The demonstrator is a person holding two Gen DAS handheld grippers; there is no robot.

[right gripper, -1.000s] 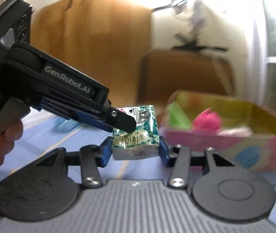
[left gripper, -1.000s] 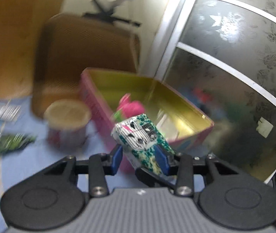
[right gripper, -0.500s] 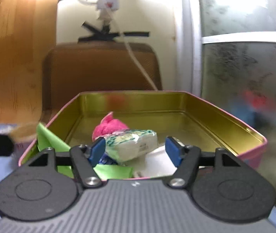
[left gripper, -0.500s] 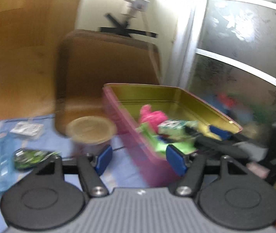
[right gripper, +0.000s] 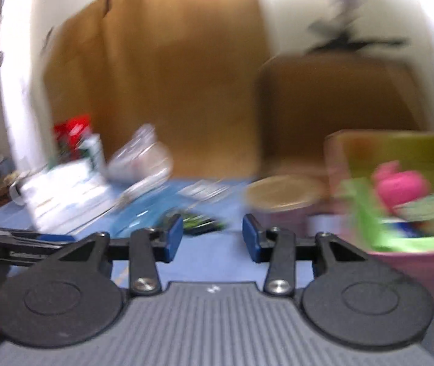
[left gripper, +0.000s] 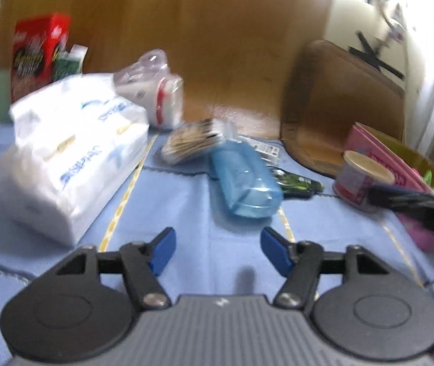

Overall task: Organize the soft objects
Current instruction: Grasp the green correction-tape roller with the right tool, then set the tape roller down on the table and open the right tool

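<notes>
white crinkly plastic fills the far left of the left gripper (left gripper: 217, 251): a big tissue pack (left gripper: 70, 155) on the blue cloth (left gripper: 204, 201), ahead and left of the blue pads, which stand apart and hold nothing. straight ahead of the gap lies a clear blue pouch (left gripper: 243, 178), with a small green packet (left gripper: 296, 181) just past its right side, then a round tub (left gripper: 364, 180) touching or almost touching the pink tin (left gripper: 378, 152) at far right.

the right gripper (right gripper: 212, 238) also has its pads apart and empty. to its left the tissue pack (right gripper: 64, 195) shows as a smear; the green packet (right gripper: 195, 222) lies just beyond the pads; the tub (right gripper: 284, 201) sits ahead and right; the pink tin (right gripper: 400, 256) at far right already holds a pink soft thing (right gripper: 400, 183) and green pieces.

the likely risks: both views are blurred, so a reach may land off target; the pouch looks slick and could slip from the pads; the tub crowds the tin's near wall, so a carry toward the tin could knock it. the other gripper's dark finger crosses the right of the left view, so the two tools could clash.

open cloth lies directly under and ahead of both grippers; the left side is crowded by the pack, the right by tub and tin.
</notes>
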